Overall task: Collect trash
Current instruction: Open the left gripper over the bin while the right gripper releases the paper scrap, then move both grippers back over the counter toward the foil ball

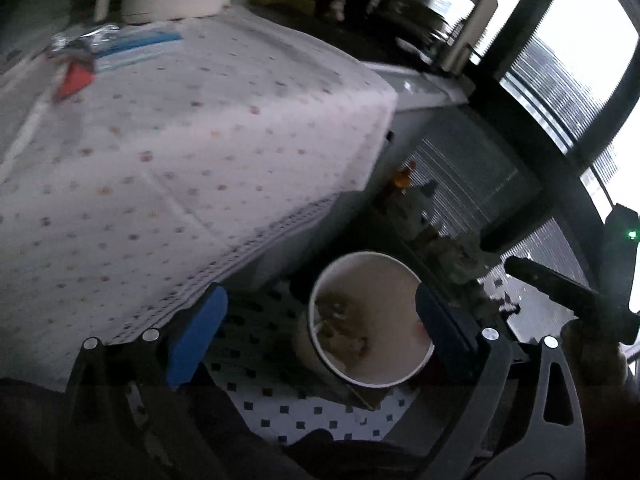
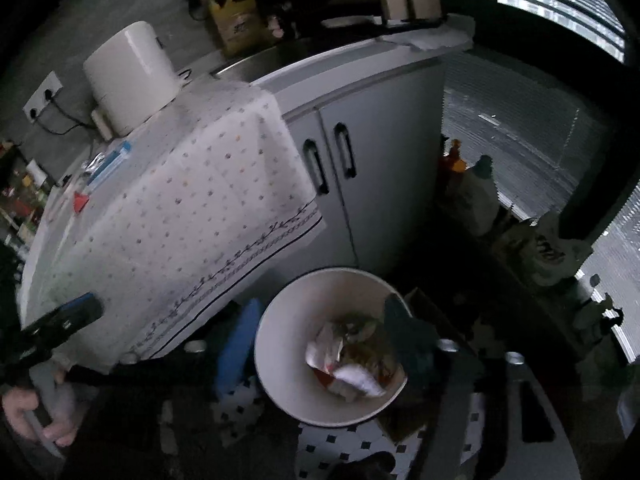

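Note:
A white round trash bin [image 1: 370,320] stands on the tiled floor beside the table and holds crumpled wrappers [image 2: 346,364]. The bin also shows in the right wrist view [image 2: 280,360]. My left gripper [image 1: 320,332] is open and empty above the bin, its blue pads wide apart. My right gripper [image 2: 320,344] is open and empty right over the bin's mouth. A red wrapper [image 1: 74,80] and a silver foil scrap [image 1: 80,42] lie on the table's far left; the red one also shows in the right wrist view [image 2: 80,202].
The table carries a dotted white cloth [image 1: 160,160]. A white kettle [image 2: 130,76] stands at its back. A grey cabinet [image 2: 372,160] with two handles is beside it. Bottles and bags [image 2: 476,196] stand on the floor by the window.

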A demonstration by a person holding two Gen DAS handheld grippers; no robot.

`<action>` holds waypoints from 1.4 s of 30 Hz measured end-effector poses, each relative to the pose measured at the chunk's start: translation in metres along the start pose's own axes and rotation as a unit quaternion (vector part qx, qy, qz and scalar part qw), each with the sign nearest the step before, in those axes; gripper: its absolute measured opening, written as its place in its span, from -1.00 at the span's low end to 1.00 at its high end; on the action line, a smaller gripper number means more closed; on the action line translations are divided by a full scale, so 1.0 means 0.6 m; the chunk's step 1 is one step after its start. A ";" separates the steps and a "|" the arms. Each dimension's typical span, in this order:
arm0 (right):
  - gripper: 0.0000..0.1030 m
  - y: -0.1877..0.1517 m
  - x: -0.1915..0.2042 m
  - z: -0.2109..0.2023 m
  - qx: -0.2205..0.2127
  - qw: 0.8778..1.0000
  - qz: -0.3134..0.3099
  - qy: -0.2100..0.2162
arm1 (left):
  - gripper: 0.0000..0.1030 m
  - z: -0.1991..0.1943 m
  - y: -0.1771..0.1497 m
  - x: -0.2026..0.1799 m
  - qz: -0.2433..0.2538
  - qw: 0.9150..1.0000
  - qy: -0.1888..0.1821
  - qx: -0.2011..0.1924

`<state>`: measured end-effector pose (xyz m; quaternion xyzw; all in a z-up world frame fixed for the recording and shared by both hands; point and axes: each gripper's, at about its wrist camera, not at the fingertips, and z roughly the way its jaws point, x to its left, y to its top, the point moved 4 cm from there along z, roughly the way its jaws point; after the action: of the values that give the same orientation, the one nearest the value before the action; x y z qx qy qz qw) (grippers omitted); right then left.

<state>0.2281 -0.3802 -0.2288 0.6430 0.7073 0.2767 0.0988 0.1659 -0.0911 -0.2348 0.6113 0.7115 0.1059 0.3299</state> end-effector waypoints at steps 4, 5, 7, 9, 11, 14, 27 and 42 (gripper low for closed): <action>0.41 0.013 0.011 0.004 0.003 1.000 -0.005 0.003 | 0.83 -0.030 0.004 0.035 -0.025 0.999 0.012 -0.018; 0.42 0.015 0.013 0.003 0.003 1.000 -0.006 0.005 | 0.83 -0.037 0.004 0.038 -0.028 0.999 0.015 -0.022; 0.43 0.025 0.027 0.000 0.000 1.000 -0.010 0.012 | 0.83 -0.056 0.009 0.048 -0.032 0.999 0.018 -0.033; 0.46 0.035 0.046 -0.007 -0.007 1.000 -0.019 0.019 | 0.83 -0.072 0.015 0.057 -0.036 0.998 0.022 -0.043; 0.50 0.046 0.068 -0.014 -0.013 0.999 -0.028 0.027 | 0.86 -0.097 0.024 0.071 -0.042 0.997 0.025 -0.059; 0.59 0.065 0.108 -0.026 -0.026 0.998 -0.045 0.043 | 0.88 -0.132 0.042 0.095 -0.051 0.995 0.035 -0.080; 0.85 0.151 0.323 -0.053 -0.076 0.985 -0.115 0.107 | 0.88 -0.254 0.117 0.201 -0.093 0.980 0.092 -0.152; 0.85 0.229 0.527 -0.012 -0.100 0.970 -0.185 0.122 | 0.88 -0.308 0.193 0.338 -0.128 0.963 0.126 -0.199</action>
<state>0.2936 -0.0747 -0.0832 0.4490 0.7896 0.3991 0.1252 0.1408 0.1728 -0.0989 0.4191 0.7841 0.2787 0.3631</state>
